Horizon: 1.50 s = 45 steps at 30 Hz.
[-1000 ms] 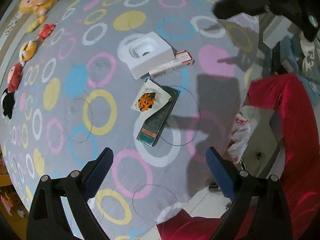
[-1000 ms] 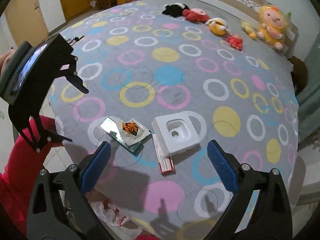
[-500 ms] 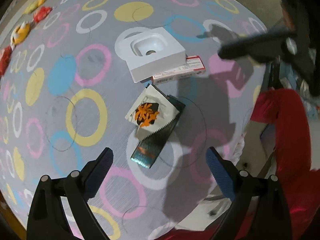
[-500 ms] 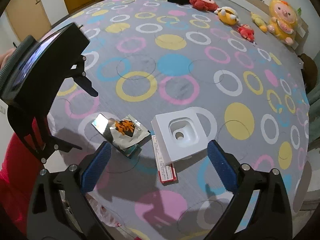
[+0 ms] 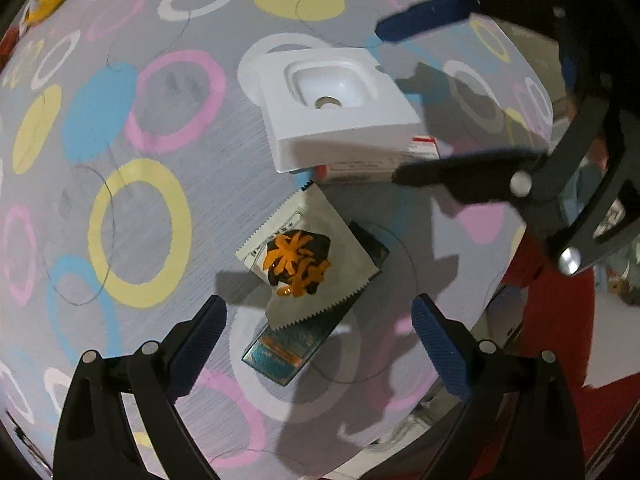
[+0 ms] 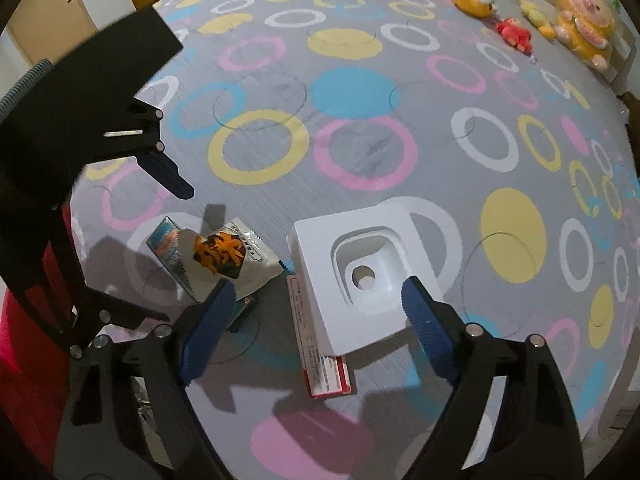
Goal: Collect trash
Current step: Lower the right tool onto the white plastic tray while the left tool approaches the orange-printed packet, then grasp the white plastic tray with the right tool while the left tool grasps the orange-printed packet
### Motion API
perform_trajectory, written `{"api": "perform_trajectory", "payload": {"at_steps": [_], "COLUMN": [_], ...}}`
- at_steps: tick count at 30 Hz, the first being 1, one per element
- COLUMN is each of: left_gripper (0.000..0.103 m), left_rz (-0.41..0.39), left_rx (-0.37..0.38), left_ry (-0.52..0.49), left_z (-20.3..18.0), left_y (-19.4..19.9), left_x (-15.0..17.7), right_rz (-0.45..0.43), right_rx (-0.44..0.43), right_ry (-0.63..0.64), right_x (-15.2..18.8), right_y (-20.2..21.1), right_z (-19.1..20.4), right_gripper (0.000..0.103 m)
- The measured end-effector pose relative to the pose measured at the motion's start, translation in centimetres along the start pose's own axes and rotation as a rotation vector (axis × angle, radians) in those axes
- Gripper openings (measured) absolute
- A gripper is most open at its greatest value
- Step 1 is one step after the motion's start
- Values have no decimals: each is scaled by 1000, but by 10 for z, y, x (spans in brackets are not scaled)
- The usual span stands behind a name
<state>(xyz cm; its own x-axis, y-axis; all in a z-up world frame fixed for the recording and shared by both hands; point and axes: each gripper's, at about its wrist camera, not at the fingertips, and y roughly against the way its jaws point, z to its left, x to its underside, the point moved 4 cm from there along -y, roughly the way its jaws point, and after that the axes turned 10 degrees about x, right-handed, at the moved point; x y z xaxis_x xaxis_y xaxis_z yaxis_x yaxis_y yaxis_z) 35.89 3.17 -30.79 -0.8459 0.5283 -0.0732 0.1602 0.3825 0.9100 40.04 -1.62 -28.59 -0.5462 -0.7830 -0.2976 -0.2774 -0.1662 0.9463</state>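
Trash lies near the bed's front edge. A silver wrapper with an orange print (image 5: pixel 304 256) (image 6: pixel 228 260) rests on a teal packet (image 5: pixel 288 352) (image 6: pixel 164 236). A white foam tray (image 5: pixel 336 104) (image 6: pixel 368 272) overlaps a red-and-white carton (image 5: pixel 376 164) (image 6: pixel 320 344). My left gripper (image 5: pixel 320 340) is open, just above the wrapper and packet. My right gripper (image 6: pixel 316 320) is open, low over the carton and the tray's near edge. Each gripper shows in the other's view.
The bed has a grey cover with coloured rings (image 6: pixel 360 100). Plush toys (image 6: pixel 576 28) line its far edge. A red-clothed person (image 5: pixel 560 320) stands at the bed's edge. A door and wooden furniture (image 6: pixel 48 12) stand at the far left.
Both grippers have come down closer to the trash. The left one now hangs over the wrapper, the right one over the carton and tray. Both stay open.
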Motion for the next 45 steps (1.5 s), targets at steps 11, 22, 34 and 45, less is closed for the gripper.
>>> {"api": "perform_trajectory", "payload": {"at_steps": [11,22,34,45], "left_gripper": [91,90,76,48], "left_rz": [-17,4,-6,-49], "left_rx": [119,143,129,86], "left_ry": [126,170,170,226], "left_z": [21,23,21,34], "left_y": [-13,-25,-34,-32], "left_x": [-12,-20,-29,-32], "right_rz": [40,62,63,60], "right_rx": [-3,13,20,33], "right_ry": [30,68,43,22], "right_x": [1,1,-4,-12], "right_y": [-34,-52,-61,-64], "right_z": [-4,0,-6,-5], "right_gripper": [77,67,56,29]}}
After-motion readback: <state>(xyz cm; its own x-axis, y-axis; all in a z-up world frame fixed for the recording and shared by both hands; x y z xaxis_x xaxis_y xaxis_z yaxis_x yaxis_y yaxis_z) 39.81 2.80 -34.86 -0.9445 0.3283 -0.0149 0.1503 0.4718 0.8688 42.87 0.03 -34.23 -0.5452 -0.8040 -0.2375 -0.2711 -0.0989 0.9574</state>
